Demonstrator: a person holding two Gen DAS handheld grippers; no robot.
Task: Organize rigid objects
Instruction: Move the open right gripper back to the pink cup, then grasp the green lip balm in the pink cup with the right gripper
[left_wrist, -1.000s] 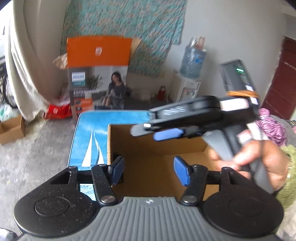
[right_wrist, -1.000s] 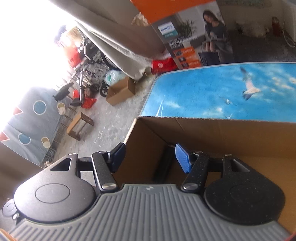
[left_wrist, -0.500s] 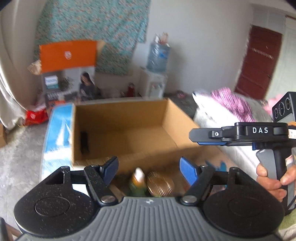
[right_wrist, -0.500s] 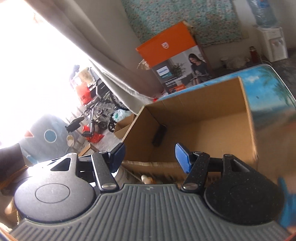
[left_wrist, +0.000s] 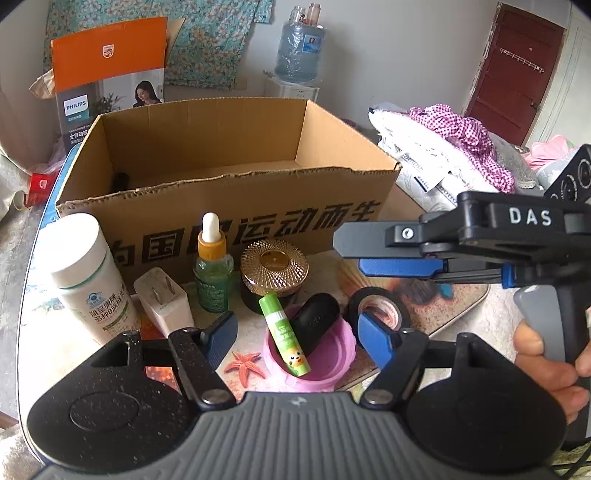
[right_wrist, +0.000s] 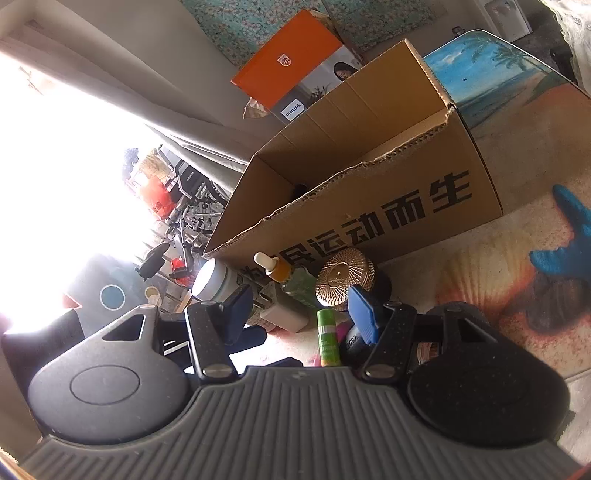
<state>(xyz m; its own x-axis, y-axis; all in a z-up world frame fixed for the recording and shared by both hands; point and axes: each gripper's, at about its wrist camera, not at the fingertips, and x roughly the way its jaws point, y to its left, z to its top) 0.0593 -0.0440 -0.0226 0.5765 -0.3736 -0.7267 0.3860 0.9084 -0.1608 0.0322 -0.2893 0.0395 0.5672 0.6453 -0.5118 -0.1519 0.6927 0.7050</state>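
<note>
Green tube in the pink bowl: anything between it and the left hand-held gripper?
Nothing visible. The green tube leans in the pink bowl beside a black case, ahead of the open left hand-held gripper.

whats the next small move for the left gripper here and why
Probably ease the left gripper down over the green tube leaning in the pink cup and close on it. Its jaws stand open with nothing between the pads, the tube sits right between them below, and the cardboard box behind holds only one dark item so far.
</note>
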